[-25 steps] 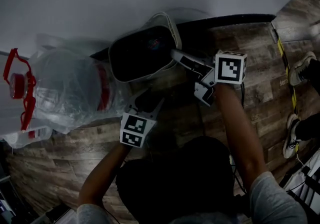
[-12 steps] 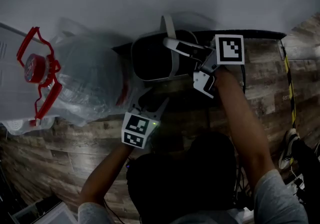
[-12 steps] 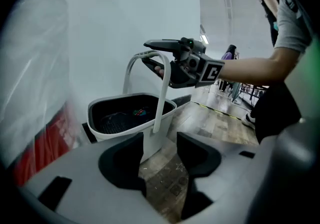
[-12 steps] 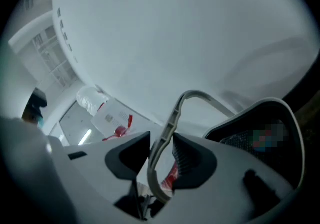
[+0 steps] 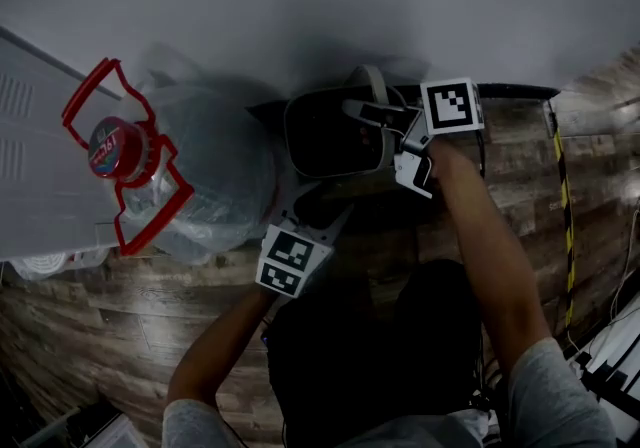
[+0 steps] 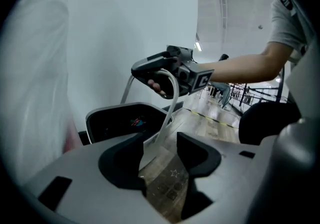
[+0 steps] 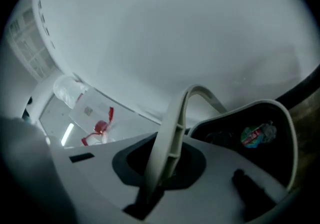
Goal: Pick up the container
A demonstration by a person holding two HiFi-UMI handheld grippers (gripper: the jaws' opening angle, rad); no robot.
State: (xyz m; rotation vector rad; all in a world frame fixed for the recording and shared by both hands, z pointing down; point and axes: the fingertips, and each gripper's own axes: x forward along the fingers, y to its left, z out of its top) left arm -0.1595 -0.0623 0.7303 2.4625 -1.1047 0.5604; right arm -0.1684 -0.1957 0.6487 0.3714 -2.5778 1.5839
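Closing its jaws on the pale handle (image 7: 169, 133) of the container (image 5: 330, 136), your right hand-held gripper (image 5: 368, 114) sits just right of centre in the head view. Its own view shows the handle's flat strap standing upright between the two dark pads, which press on it from both sides.

The container is dark inside with a light grey rim. It sits in the upper middle of the head view, over the wooden floor (image 5: 120, 306) and right against the white wall (image 5: 300, 6), its mouth facing up towards you. A small colourful item (image 7: 256, 134) lies inside it, and you cannot make out what it is. No view shows clearly whether the container has left the floor.

Your left hand-held gripper (image 5: 322, 208) hangs just below the container in the head view, its jaws spread apart and pointed at the near rim. In its own view nothing is pinched. The floor shows through the gap, and the handle's lower end is seen beyond the pads, rising to where your right hand-held gripper clamps its top.

Left of the container and close beside it stands a large water bottle (image 5: 205, 171) wrapped in clear plastic. It has a red cap (image 5: 113, 148) and a red carry loop (image 5: 155, 218), and it fills the left middle of the head view.
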